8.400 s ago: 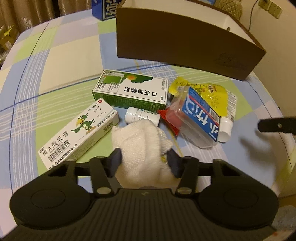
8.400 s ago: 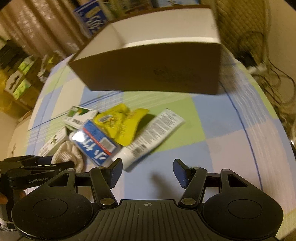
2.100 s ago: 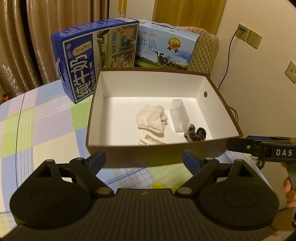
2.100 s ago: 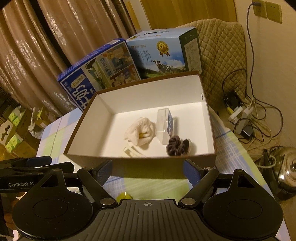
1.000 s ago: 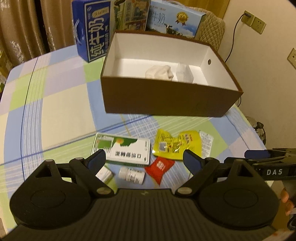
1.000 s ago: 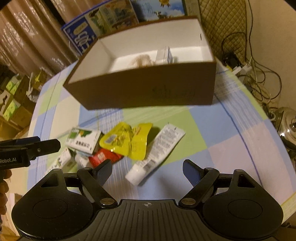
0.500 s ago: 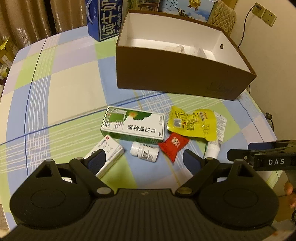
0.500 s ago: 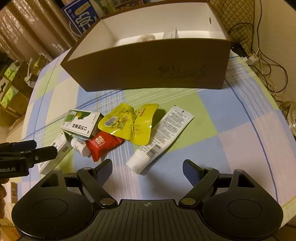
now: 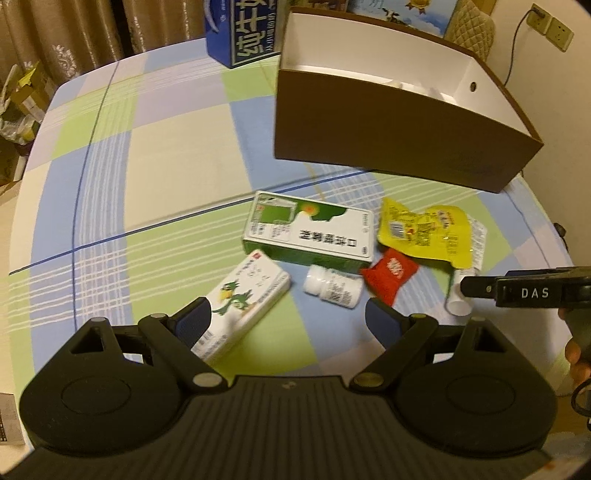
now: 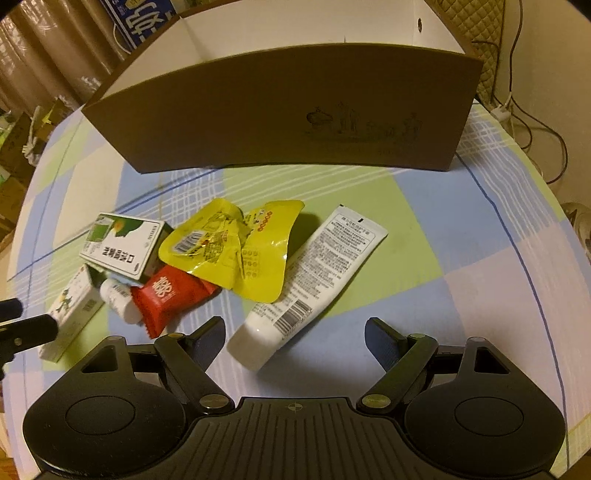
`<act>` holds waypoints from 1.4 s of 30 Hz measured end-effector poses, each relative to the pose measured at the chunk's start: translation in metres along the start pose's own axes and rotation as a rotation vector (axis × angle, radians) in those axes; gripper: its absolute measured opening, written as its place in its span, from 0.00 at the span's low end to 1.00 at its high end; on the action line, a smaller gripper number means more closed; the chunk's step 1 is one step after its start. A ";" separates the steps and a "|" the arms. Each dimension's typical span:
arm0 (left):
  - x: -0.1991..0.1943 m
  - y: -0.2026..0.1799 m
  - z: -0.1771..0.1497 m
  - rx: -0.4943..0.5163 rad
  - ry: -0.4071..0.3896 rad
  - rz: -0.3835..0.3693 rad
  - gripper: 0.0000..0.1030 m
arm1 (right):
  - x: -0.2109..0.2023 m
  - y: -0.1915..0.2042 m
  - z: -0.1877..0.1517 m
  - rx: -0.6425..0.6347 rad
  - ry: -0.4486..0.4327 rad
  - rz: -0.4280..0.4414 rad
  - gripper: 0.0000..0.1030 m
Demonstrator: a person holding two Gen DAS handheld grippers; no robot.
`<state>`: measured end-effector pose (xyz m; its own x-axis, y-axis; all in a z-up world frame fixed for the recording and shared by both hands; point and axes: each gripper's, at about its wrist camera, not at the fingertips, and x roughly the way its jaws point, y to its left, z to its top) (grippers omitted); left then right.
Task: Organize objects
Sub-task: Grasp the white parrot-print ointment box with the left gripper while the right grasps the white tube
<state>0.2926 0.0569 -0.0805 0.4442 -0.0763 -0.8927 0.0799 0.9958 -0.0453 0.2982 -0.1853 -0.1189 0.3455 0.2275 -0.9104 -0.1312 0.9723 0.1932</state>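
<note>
Black hand-held gripper (image 9: 288, 319), ribbed body, brass screws, "DAS" lettering

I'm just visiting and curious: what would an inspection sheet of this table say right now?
Surface: checked tablecloth, blue, green and cream.
Job's things: brown box; in front of it a green carton, parrot carton, pill bottle, red sachet, yellow packets, white tube.
Clutter: milk cartons behind the box.
Grippers: left gripper and right gripper both open, empty.
Cables: wires beside the table.
Surroundings: curtains, wall sockets.
</note>
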 end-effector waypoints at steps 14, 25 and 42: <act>0.003 0.020 -0.005 -0.010 -0.003 0.045 0.86 | 0.014 -0.007 -0.001 -0.015 -0.016 -0.033 0.74; 0.010 0.036 -0.010 0.044 -0.010 0.055 0.85 | 0.000 -0.047 -0.006 0.005 -0.037 -0.079 0.58; 0.058 0.038 -0.011 0.157 0.081 0.054 0.74 | -0.012 -0.073 -0.013 0.037 -0.046 -0.106 0.57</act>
<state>0.3117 0.0909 -0.1391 0.3789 -0.0125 -0.9253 0.1991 0.9776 0.0683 0.2918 -0.2592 -0.1270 0.3976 0.1251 -0.9090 -0.0582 0.9921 0.1111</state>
